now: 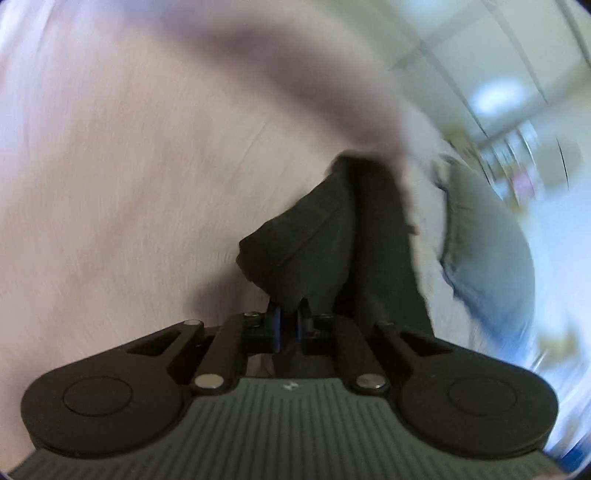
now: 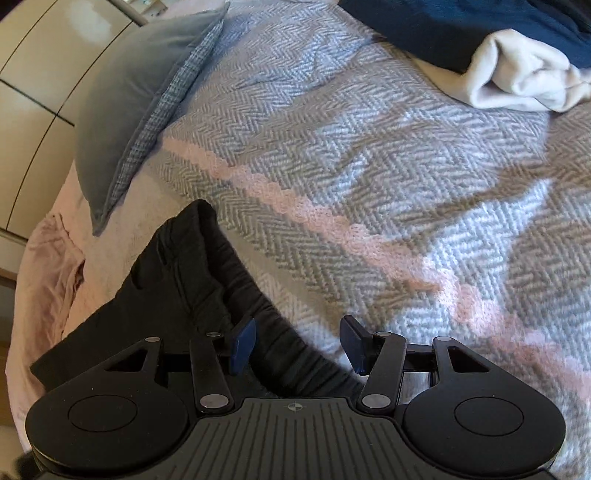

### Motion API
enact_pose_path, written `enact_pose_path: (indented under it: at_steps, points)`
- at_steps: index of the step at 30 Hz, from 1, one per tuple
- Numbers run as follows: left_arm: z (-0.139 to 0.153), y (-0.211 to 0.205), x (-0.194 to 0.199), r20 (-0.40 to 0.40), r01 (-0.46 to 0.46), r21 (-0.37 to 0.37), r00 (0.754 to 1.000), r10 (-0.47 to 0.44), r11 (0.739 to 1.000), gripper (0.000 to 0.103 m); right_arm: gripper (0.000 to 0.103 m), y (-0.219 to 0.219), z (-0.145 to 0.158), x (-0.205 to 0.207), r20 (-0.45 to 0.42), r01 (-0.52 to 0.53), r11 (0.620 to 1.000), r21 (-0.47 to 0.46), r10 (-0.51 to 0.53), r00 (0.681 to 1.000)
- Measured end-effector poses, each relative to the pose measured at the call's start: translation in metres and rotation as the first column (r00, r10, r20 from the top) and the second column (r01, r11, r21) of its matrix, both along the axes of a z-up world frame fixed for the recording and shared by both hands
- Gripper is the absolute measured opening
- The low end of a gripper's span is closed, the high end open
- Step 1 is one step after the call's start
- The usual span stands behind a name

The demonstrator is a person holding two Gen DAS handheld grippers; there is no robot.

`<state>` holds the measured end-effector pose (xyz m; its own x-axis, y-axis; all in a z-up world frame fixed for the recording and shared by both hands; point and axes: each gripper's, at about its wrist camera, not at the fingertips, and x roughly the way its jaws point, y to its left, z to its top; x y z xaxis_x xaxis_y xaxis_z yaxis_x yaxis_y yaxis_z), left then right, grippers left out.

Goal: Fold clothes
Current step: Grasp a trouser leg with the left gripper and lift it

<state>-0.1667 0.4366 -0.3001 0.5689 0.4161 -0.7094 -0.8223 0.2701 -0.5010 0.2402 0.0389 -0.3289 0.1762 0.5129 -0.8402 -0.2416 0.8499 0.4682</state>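
Left view is motion-blurred; most of it is pale pink sheet (image 1: 110,184), the room at right is unreadable. My left gripper (image 1: 291,314) is pinched tight on the black garment (image 1: 321,236), fingertips mostly buried in the cloth. In the right view the herringbone blanket (image 2: 351,166), grey-white with a pink stripe, covers the bed. A grey pillow (image 2: 122,110) lies upper left, a navy cloth (image 2: 461,26) cut off at top, a cream cloth (image 2: 517,81) beside it. The garment lies crumpled lower left, partly under my right gripper (image 2: 295,345), whose jaws are apart and empty.
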Motion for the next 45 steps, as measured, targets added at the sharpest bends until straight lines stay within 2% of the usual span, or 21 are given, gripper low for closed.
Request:
enact_pose_path:
  at_steps: [2, 4, 5, 7, 9, 12, 15, 18, 20, 23, 26, 29, 32, 33, 35, 37, 39, 40, 42, 44, 45]
  points:
    - [0.055, 0.007, -0.019, -0.060, -0.012, 0.099, 0.998, 0.018, 0.995, 0.005, 0.054, 0.002, -0.002, 0.004, -0.006, -0.004, 1.000, -0.004, 0.004, 1.000]
    - [0.117, 0.019, -0.036, -0.130, -0.009, 0.241, 0.991, 0.041, 0.971, 0.005, 0.054, 0.005, -0.005, 0.007, -0.015, -0.005, 1.000, -0.007, 0.005, 1.000]
    - [0.140, 0.028, -0.038, -0.168, 0.001, 0.280, 0.985, 0.048, 0.960, 0.007, 0.054, 0.007, -0.007, 0.008, -0.019, -0.006, 1.000, -0.007, 0.006, 1.000]
    - [0.176, 0.045, -0.039, -0.226, 0.006, 0.341, 0.971, 0.075, 0.940, 0.018, 0.054, 0.015, -0.011, 0.007, -0.020, -0.013, 1.000, -0.014, 0.013, 1.000]
    - [0.189, 0.057, -0.038, -0.223, -0.013, 0.415, 0.968, 0.115, 0.910, 0.044, 0.054, 0.023, -0.015, 0.007, -0.018, -0.018, 1.000, -0.021, 0.017, 1.000]
    - [0.165, 0.068, -0.039, -0.311, -0.035, 0.367, 0.937, 0.158, 0.930, 0.050, 0.054, 0.032, -0.018, 0.006, -0.010, -0.011, 1.000, -0.028, 0.011, 1.000]
    - [0.101, 0.065, -0.057, -0.400, -0.092, 0.230, 0.899, 0.180, 0.969, 0.050, 0.054, 0.036, -0.019, 0.009, -0.007, -0.024, 0.999, -0.029, 0.023, 1.000]
    - [0.036, 0.050, -0.106, -0.415, -0.248, 0.087, 0.872, 0.261, 0.965, 0.049, 0.054, 0.036, -0.019, 0.011, -0.009, -0.037, 0.999, -0.027, 0.037, 0.999]
    - [0.004, 0.041, -0.143, -0.379, -0.370, -0.005, 0.861, 0.340, 0.929, 0.048, 0.054, 0.035, -0.017, 0.010, 0.001, -0.043, 0.999, -0.032, 0.043, 0.999]
    - [-0.024, 0.041, -0.185, -0.271, -0.520, -0.089, 0.833, 0.482, 0.849, 0.047, 0.054, 0.035, -0.012, 0.004, 0.023, -0.035, 0.998, -0.050, 0.037, 0.999]
    - [-0.046, 0.052, -0.217, -0.166, -0.629, -0.159, 0.777, 0.608, 0.761, 0.048, 0.054, 0.034, -0.004, -0.005, 0.046, -0.001, 0.998, -0.064, 0.003, 0.999]
    - [-0.061, 0.080, -0.216, -0.152, -0.663, -0.177, 0.749, 0.645, 0.728, 0.049, 0.054, 0.033, 0.005, -0.015, 0.079, 0.036, 0.996, -0.080, -0.030, 0.996]
    - [-0.078, 0.105, -0.211, -0.177, -0.655, -0.162, 0.755, 0.632, 0.738, 0.045, 0.054, 0.033, 0.010, -0.025, 0.092, 0.068, 0.994, -0.087, -0.060, 0.994]
    - [-0.083, 0.114, -0.210, -0.198, -0.650, -0.152, 0.758, 0.622, 0.744, 0.030, 0.054, 0.033, 0.012, -0.029, 0.097, 0.075, 0.993, -0.088, -0.067, 0.993]
    - [-0.078, 0.124, -0.203, -0.218, -0.590, -0.082, 0.797, 0.564, 0.803, 0.008, 0.054, 0.037, 0.018, -0.040, 0.141, 0.073, 0.991, -0.108, -0.058, 0.988]
    - [-0.072, 0.133, -0.196, -0.241, -0.515, -0.007, 0.833, 0.498, 0.857, 0.007, 0.054, 0.042, 0.021, -0.048, 0.159, 0.058, 0.989, -0.135, -0.037, 0.987]
    - [-0.048, 0.140, -0.191, -0.206, -0.406, 0.153, 0.879, 0.431, 0.901, 0.007, 0.054, 0.046, 0.025, -0.057, 0.179, 0.057, 0.987, -0.148, -0.030, 0.983]
    - [-0.030, 0.142, -0.189, -0.188, -0.332, 0.258, 0.904, 0.385, 0.907, 0.007, 0.054, 0.048, 0.027, -0.061, 0.187, 0.059, 0.987, -0.151, -0.030, 0.982]
    - [-0.004, 0.146, -0.188, -0.171, -0.224, 0.402, 0.934, 0.313, 0.888, 0.009, 0.054, 0.051, 0.031, -0.069, 0.201, 0.063, 0.987, -0.145, -0.033, 0.979]
    - [-0.004, 0.153, -0.189, -0.230, -0.132, 0.452, 0.938, 0.258, 0.882, 0.010, 0.054, 0.054, 0.034, -0.076, 0.207, 0.061, 0.989, -0.138, -0.031, 0.978]
    - [-0.012, 0.158, -0.188, -0.283, -0.088, 0.455, 0.929, 0.237, 0.886, 0.011, 0.054, 0.056, 0.033, -0.080, 0.208, 0.056, 0.989, -0.140, -0.026, 0.978]
